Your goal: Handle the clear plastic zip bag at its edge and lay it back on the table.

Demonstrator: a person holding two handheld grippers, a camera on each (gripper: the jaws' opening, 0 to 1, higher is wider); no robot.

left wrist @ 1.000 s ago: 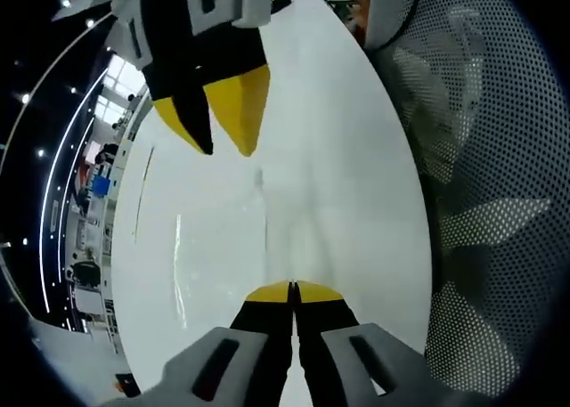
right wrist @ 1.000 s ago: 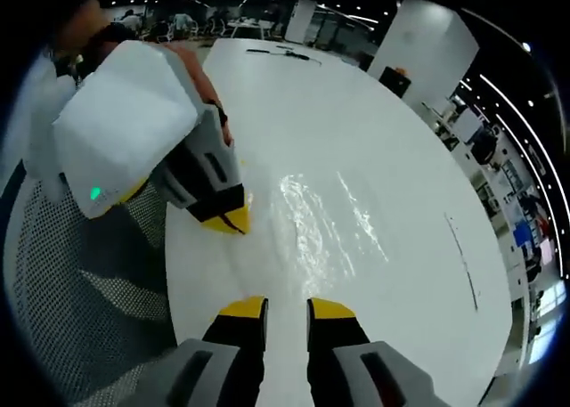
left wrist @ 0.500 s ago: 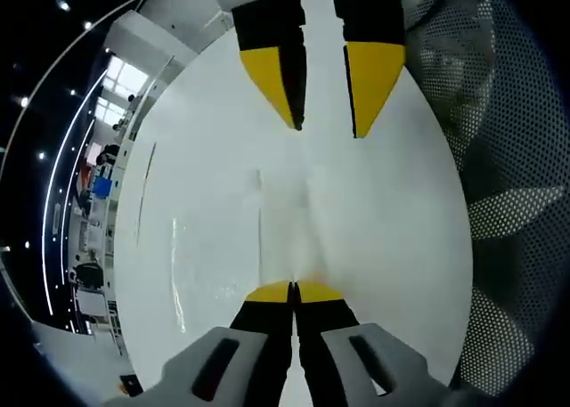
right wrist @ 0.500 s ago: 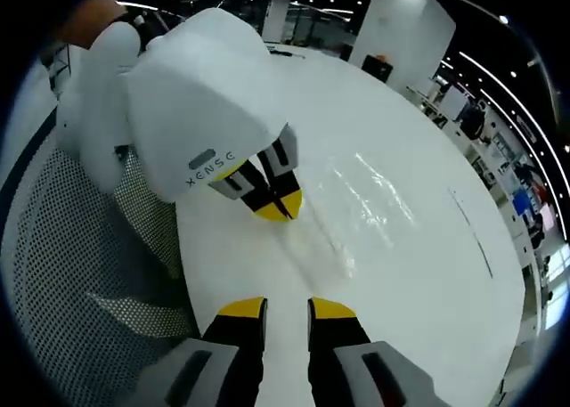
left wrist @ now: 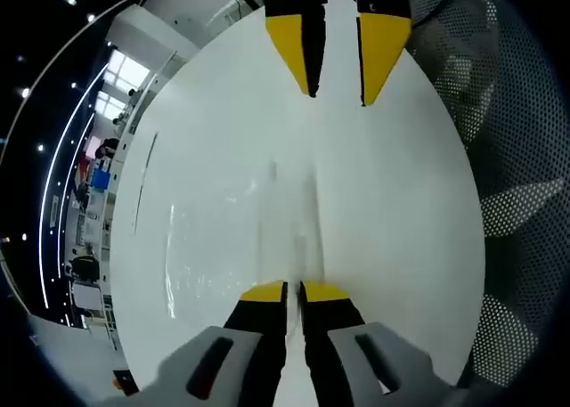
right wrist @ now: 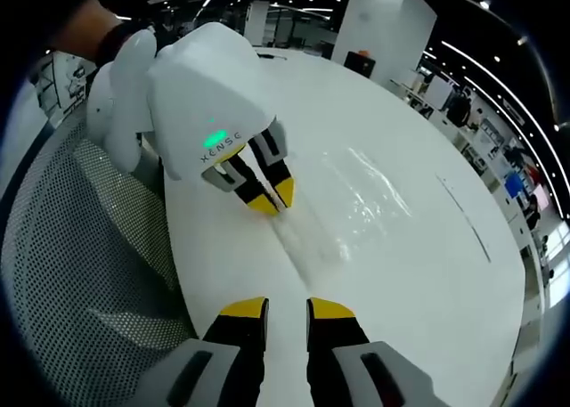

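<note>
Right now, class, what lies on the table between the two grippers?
In the left gripper view, the clear plastic bag lies on the white table between the left gripper and right gripper.

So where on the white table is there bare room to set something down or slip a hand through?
Free: the wide stretch of white table beyond the clear zip bag, out to the far rim, and the strip between bag and right gripper. Crowded: the near edge by the mesh chair, where the left gripper sits at the bag's edge.
</note>
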